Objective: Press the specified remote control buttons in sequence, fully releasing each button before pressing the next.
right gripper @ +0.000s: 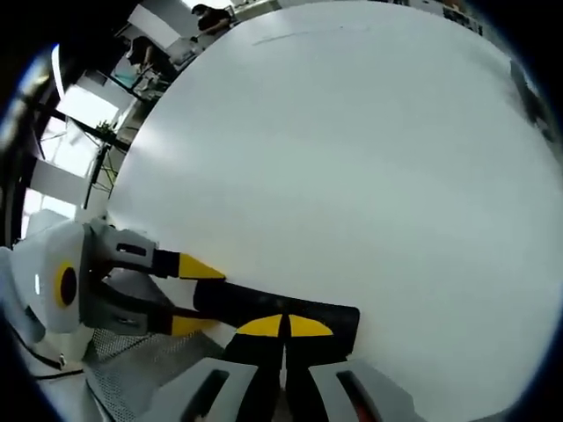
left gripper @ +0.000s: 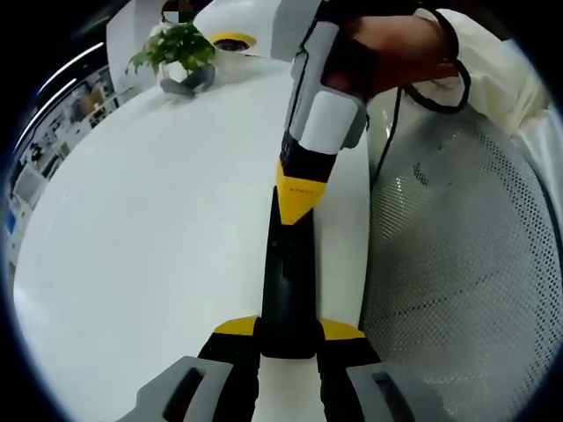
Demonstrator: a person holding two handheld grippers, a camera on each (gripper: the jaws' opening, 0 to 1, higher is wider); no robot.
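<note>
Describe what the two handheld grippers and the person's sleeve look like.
The left gripper has black jaws tipped with yellow pads, rising from grey moulded bases. The right gripper has a light grey and white body, a black neck and a yellow pointed tip; a black cable loops near its handle. The person's sleeve is cream-white. From the right gripper view, the left gripper's side bears a round yellow marking.

White counter (left gripper: 149, 229), glossy, round-edged, broad bare surface. Far end of counter: small green potted plant (left gripper: 179, 48) in a faceted grey pot (left gripper: 189, 81); just right of it a white round object with a yellow ring (left gripper: 232, 41), identity unclear. Right of the counter edge: white perforated mesh surface (left gripper: 457, 272). Beyond the counter's far left edge, shelving or racks (right gripper: 145, 48), blurred.
</note>
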